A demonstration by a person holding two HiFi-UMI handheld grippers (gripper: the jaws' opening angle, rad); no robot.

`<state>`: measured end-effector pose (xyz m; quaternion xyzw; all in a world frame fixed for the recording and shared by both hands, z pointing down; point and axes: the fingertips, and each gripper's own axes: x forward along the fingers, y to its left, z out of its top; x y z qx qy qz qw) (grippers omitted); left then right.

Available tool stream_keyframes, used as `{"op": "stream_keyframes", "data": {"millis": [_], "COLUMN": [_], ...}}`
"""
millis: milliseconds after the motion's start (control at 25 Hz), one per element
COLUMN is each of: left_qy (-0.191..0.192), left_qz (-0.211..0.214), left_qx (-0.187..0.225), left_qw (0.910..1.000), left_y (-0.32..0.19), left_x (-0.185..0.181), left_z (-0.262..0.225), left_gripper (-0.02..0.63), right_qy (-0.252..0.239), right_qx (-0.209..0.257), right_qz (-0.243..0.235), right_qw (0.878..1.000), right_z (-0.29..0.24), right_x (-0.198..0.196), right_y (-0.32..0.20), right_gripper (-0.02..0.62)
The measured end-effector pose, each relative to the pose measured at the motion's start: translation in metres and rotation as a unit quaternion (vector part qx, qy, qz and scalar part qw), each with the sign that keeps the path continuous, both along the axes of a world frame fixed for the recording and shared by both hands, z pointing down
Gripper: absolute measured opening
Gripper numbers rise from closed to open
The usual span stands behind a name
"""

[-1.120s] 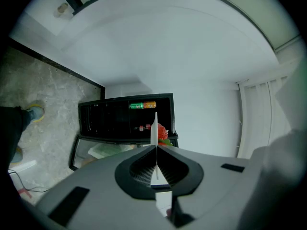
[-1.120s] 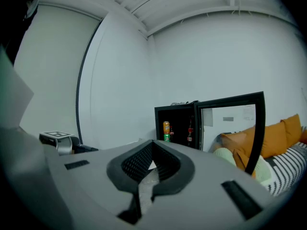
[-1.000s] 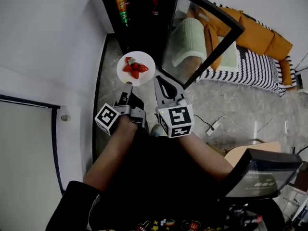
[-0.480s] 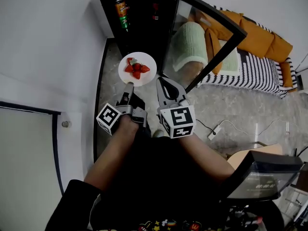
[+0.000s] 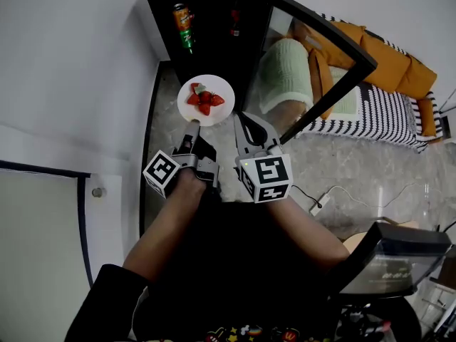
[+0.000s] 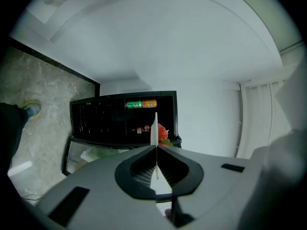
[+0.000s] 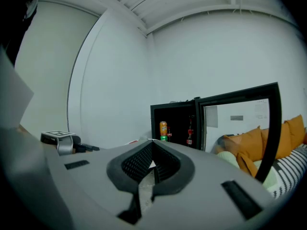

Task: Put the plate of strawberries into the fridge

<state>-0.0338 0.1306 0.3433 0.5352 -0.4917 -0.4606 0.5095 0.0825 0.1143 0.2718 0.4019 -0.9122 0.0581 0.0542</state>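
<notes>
Left gripper (image 5: 192,126) pinches the near rim of the plate (image 5: 221,112) of strawberries (image 5: 204,100) at frame centre — open fridge (image 5: 214,38) directly above; right gripper (image 5: 240,122) alongside, fingers pressed together, empty.

My left gripper (image 5: 192,125) and right gripper (image 5: 239,118) are matt grey plastic, with ribbed black pads (image 7: 135,163). The plate (image 5: 206,100) in front of the fridge (image 5: 214,55) looks smooth, glossy white. The fridge is black and its door (image 5: 306,63) is reflective glass. The floor (image 5: 356,162) beside the fridge is veined stone. The sofa (image 5: 388,55) beyond the fridge is orange cloth.
</notes>
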Motion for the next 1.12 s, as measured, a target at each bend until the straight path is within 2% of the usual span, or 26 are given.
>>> {"op": "stream_keyframes", "data": {"millis": [520,840,1120], "left_qy": [-0.006,-0.009,0.008], "left_qz": [0.034,0.06,0.083], "left_qx": [-0.014,-0.027,-0.042], "left_qw": [0.9993,0.9978,0.9956], "left_y": [-0.087,-0.148,-0.181], "left_x": [-0.046,-0.073,-0.087], "left_z": [0.008,0.01,0.02], "left_gripper": [0.009,0.009,0.009], "right_qy": [0.001,0.003,0.012], "right_qx": [0.002,-0.019,-0.038], "right_qz": [0.023,0.043,0.056], "right_qw": [1.0,0.999,0.998], "right_z": [-0.001,0.003,0.012], "right_x": [-0.048,-0.077,-0.097], "right_y": [-0.082,-0.139,-0.168], "right_gripper": [0.005,0.005,0.005]}}
